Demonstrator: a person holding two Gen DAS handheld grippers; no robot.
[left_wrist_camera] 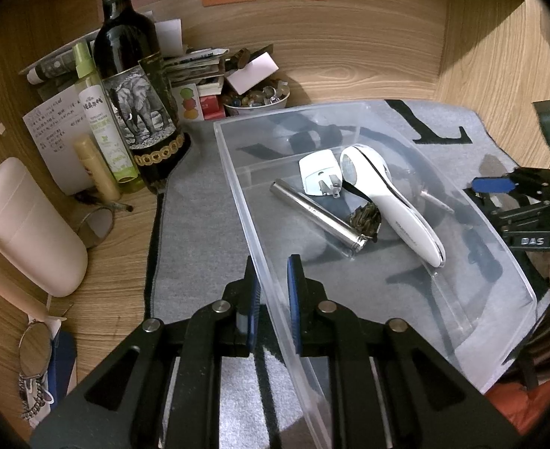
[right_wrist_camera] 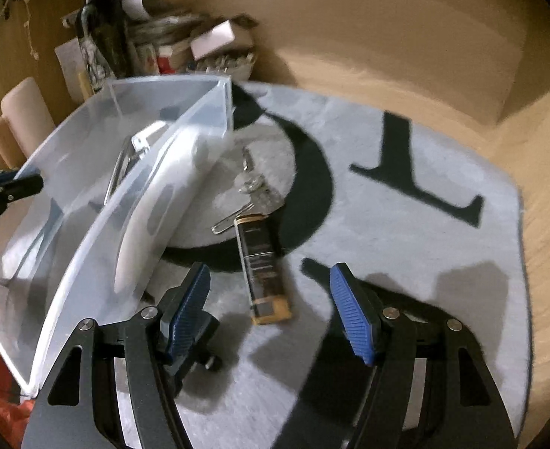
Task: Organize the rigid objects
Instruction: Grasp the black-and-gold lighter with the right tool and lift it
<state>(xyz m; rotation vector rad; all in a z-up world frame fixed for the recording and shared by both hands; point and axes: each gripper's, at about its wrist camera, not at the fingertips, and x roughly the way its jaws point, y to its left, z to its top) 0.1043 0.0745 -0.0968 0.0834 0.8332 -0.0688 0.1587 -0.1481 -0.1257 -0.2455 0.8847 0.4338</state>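
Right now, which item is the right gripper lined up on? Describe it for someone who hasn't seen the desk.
On the grey mat with black letters, beside the clear plastic bin, lies a flat black rectangular bar with a tan end. A silver paperclip touches its far end; it's the only dark boxy piece there.

Clear glossy plastic bin (left_wrist_camera: 406,321) (smooth), fuzzy cloth mat (right_wrist_camera: 406,232)

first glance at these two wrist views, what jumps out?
The clear plastic bin on the grey mat dominates both views, holding a white handheld device, a metal tube and a white plug. The left gripper straddles the bin's near wall. The right gripper hangs open above a black-and-gold battery lying on the mat outside the bin, next to a paperclip.
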